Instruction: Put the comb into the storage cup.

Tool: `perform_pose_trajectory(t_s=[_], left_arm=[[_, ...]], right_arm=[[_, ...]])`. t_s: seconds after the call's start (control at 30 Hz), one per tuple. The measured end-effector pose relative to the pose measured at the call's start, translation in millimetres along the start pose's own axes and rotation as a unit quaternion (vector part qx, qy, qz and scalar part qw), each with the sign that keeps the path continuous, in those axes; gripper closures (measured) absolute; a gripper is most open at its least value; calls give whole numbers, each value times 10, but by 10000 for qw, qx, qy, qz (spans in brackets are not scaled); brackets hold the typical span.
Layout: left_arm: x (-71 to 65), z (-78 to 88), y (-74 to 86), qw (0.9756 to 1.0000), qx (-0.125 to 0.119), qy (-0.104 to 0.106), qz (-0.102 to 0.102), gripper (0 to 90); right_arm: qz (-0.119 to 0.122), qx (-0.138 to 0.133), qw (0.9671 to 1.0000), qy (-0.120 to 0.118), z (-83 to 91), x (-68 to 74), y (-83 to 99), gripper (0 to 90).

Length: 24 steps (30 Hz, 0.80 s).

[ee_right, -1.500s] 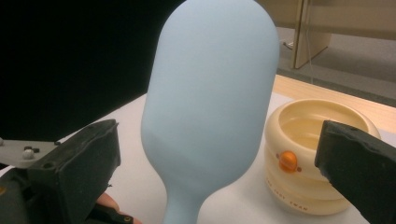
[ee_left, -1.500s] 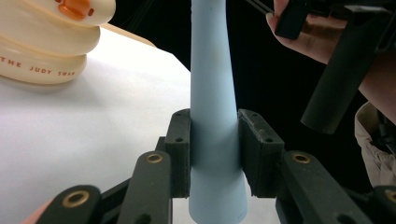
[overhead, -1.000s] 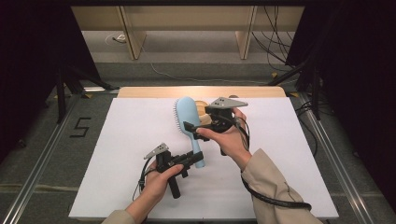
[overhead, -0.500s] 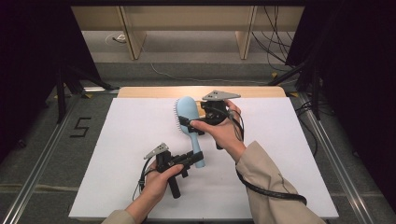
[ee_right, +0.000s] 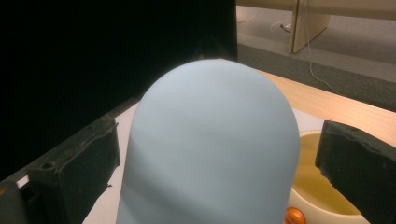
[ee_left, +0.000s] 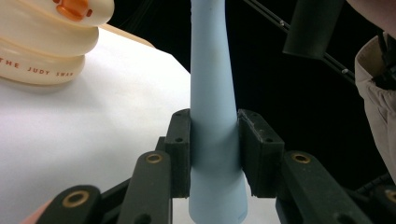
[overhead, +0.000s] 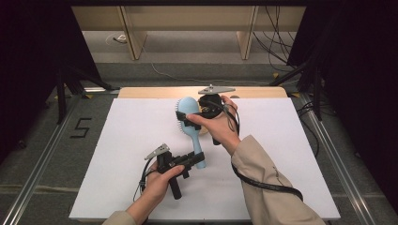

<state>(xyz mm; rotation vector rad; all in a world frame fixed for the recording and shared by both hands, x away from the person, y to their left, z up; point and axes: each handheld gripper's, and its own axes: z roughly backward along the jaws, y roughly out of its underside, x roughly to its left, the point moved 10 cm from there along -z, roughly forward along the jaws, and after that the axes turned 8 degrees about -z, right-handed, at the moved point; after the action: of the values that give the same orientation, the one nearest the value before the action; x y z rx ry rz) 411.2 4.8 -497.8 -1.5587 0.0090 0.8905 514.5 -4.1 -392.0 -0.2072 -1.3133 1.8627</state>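
Note:
A light blue hairbrush (overhead: 186, 108) is held above the white table, bristles facing left. My left gripper (overhead: 197, 160) is shut on the narrow end of its handle (ee_left: 212, 70), pads pressed against both sides. My right gripper (overhead: 190, 120) is open around the rounded brush head (ee_right: 210, 121). One black pad (ee_right: 74, 158) sits close to the head's left side, and the other pad (ee_right: 359, 163) stands apart from its right side. A cream swan-shaped container (ee_left: 46, 42) with an orange beak rests on the table behind the brush. My right hand mostly hides it in the high view.
The white board (overhead: 117, 140) covers the table, with a wooden strip (overhead: 155, 92) along its far edge. Metal rails (overhead: 42, 154) run on the floor on both sides. Dark stands and cables (overhead: 300, 70) are at the back right.
My right gripper has moved left and a little farther away, and its jaws now sit around the brush head. My left gripper has kept its hold on the handle.

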Motion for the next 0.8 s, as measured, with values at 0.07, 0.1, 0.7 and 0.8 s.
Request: perform_pose_trajectory(t_s=[0.07, 0.1, 0.7, 0.8], left_arm=[[-1, 1, 1, 10000, 10, 7, -10, 662], [0, 1, 0, 10000, 6, 4, -9, 661], [-1, 3, -4, 10000, 2, 8, -17, 662], [-1, 3, -6, 10000, -3, 6, -13, 662]], right_arm=[[-8, 12, 10000, 9, -26, 1, -15, 9], [-17, 36, 10000, 22, -37, 1, -22, 9], [-114, 201, 9997, 97, -152, -5, -33, 26], [-127, 225, 9996, 102, -166, -7, -22, 31]])
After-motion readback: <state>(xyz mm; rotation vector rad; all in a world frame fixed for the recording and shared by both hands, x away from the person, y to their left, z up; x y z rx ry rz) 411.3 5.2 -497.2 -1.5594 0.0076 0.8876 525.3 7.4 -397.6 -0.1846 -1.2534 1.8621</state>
